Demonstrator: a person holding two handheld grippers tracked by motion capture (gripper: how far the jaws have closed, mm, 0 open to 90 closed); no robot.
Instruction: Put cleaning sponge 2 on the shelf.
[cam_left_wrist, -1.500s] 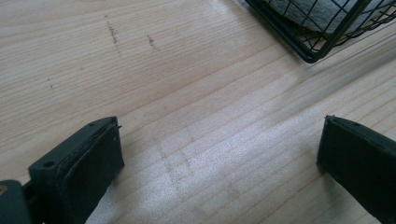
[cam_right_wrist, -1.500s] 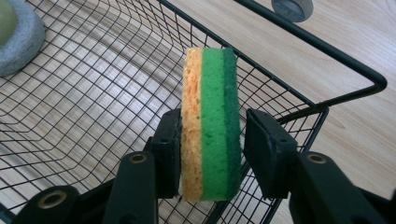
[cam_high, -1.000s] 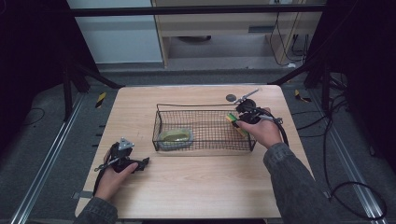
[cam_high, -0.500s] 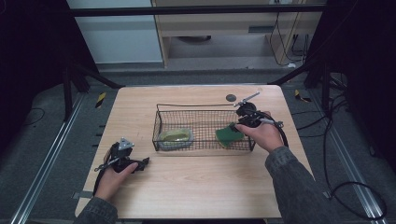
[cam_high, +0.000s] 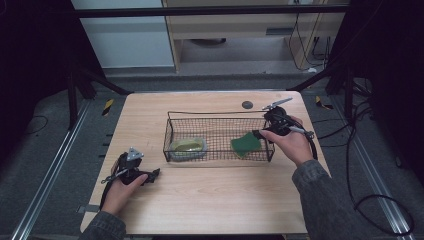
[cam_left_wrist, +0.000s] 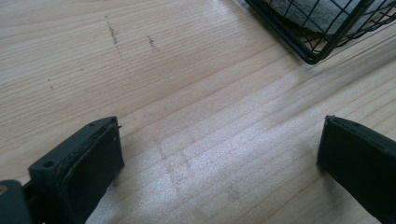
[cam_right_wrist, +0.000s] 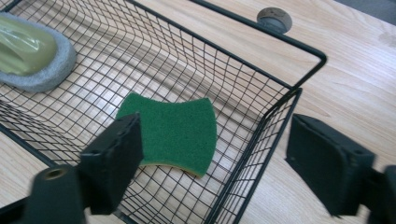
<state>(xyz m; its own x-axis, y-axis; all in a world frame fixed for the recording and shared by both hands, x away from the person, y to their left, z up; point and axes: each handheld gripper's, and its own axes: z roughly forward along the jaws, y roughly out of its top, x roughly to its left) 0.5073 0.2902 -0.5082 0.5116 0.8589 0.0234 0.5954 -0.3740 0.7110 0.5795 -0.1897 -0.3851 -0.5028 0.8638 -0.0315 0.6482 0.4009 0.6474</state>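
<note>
Sponge lies in basket, right of scrubber.

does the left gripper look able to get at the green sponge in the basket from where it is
Probably not without a long move. The left gripper sits open on the table near the front left corner of the wire basket, while the green sponge lies at the basket's far right end, beside the right gripper.

Just ahead of the right gripper's matt black plastic jaws lies a green scouring sponge, coarse and fibrous on top with a yellow foam layer beneath. It rests in a black wire-mesh basket of thin coated metal. Farther off, a grey felt-like pad carries a glossy olive plastic top. Beneath is the pale wooden table, smooth, grained, faintly sheened.
</note>
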